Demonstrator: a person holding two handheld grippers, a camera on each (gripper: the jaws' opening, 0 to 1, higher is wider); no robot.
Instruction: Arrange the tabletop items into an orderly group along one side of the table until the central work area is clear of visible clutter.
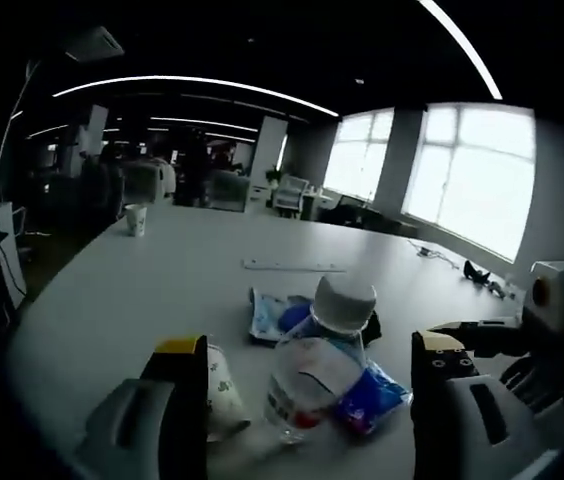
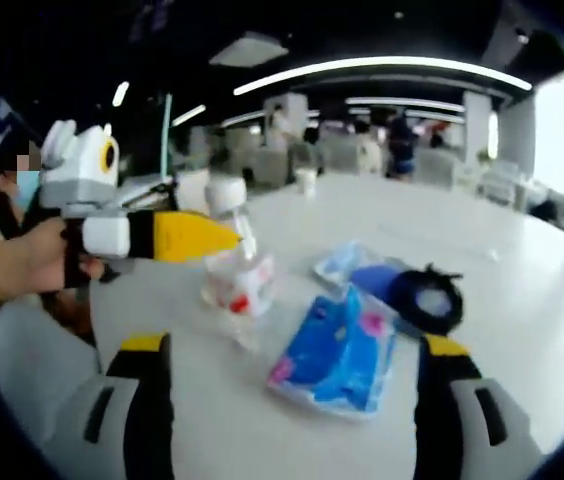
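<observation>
Two hand-held grippers agape, empty: left (image 1: 307, 375) straddling bottle (image 1: 317, 365), right (image 2: 292, 375) over blue packet (image 2: 337, 355).

Both views look low and close across the white table (image 1: 162, 270); the left gripper view faces the windows (image 1: 467, 175), the right gripper view faces the office, sharing the clear bottle (image 1: 314, 365) and blue packets (image 2: 337, 355)

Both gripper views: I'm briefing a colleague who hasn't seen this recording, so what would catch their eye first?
A clear plastic bottle with a white cap stands upright on the white table, between the open left tongs. Bright blue packets and a black ring-shaped item lie beside it, ahead of the open right tongs. A paper cup stands apart near the far edge.
</observation>
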